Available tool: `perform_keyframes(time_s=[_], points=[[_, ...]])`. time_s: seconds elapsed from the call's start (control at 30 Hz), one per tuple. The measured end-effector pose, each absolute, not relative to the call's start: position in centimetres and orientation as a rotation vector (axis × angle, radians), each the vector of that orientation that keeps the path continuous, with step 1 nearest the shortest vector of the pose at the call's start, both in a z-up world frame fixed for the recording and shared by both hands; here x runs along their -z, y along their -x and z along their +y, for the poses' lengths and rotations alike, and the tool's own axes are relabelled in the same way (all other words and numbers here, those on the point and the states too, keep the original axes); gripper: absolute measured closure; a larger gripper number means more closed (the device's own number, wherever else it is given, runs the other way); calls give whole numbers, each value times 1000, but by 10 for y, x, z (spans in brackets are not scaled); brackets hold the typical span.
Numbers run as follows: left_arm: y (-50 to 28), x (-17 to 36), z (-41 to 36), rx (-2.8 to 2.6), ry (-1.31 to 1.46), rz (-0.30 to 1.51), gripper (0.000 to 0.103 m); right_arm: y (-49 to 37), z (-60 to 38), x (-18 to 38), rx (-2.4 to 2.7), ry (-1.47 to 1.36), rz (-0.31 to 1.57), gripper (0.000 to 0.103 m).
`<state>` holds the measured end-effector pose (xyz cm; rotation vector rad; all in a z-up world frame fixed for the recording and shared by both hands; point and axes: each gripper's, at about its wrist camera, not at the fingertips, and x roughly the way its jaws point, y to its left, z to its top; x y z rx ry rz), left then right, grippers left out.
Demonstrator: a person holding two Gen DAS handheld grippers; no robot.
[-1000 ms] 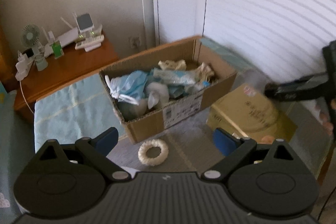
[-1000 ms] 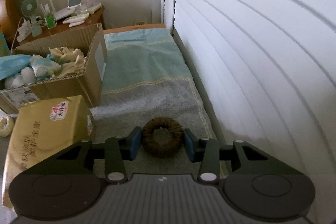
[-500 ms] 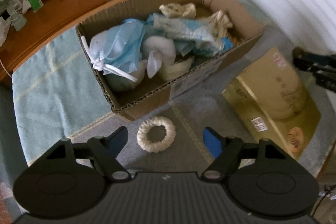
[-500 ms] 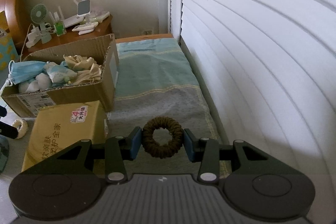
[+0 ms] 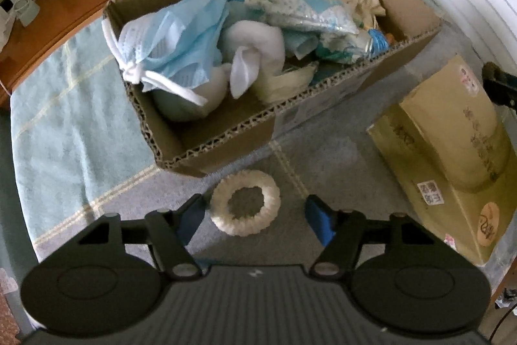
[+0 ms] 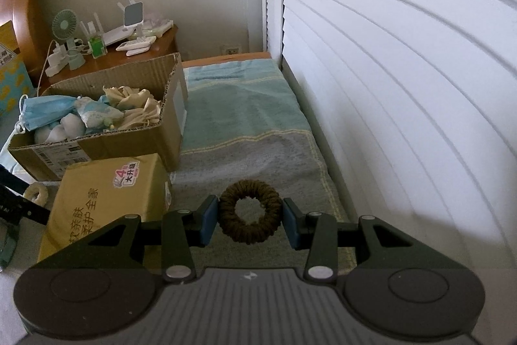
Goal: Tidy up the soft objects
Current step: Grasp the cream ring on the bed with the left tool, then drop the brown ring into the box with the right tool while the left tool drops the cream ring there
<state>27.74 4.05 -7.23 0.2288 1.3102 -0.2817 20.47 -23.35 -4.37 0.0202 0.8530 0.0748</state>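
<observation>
A white scrunchie point(image 5: 244, 202) lies on the grey towel just in front of the cardboard box point(image 5: 226, 147). My left gripper point(image 5: 255, 215) points down over it, jaws closing, with the scrunchie between them; the left pad is close to it, the right pad still apart. The white scrunchie point(image 6: 35, 194) also shows at the left edge of the right wrist view. My right gripper point(image 6: 248, 219) is shut on a brown scrunchie point(image 6: 249, 215), held above the towel. The cardboard box point(image 6: 129, 141) holds face masks, white socks and cloths.
A yellow tissue pack point(image 5: 458, 157) lies right of the white scrunchie, also seen as the yellow tissue pack point(image 6: 106, 199). A wooden nightstand point(image 6: 106, 60) with a fan and chargers stands behind the box. White shutters point(image 6: 404, 86) line the right side. A teal towel point(image 5: 64, 112) covers the left.
My left gripper tipped downward and came closer to the white scrunchie while its jaws narrowed around it. My right gripper stayed put with the brown scrunchie.
</observation>
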Motion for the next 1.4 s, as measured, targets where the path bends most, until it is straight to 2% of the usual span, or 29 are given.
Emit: perform_keyframes(time_s=[0.03,0.2,0.33,0.47,1.0,1.4], points=[[-279,73,42,288,-222,1309,41,-205,-233,44,-76,-19,852,55],[-280,72,45,299,-201,1296,48,-204,-232,44,-82,-15,854,55],[-280,68,51,301,-195,1282,61,-204,-232,43,-84,-14,853,55],[-276,65,54,317,-200,1273,66,-202,-231,41,-84,-8,850,55],[-243,35,45,408,-179,1203,68,-191,-229,31,-86,1,827,55],[-197,-13,37,511,-106,1060,68,-177,-222,2,-151,35,787,55]])
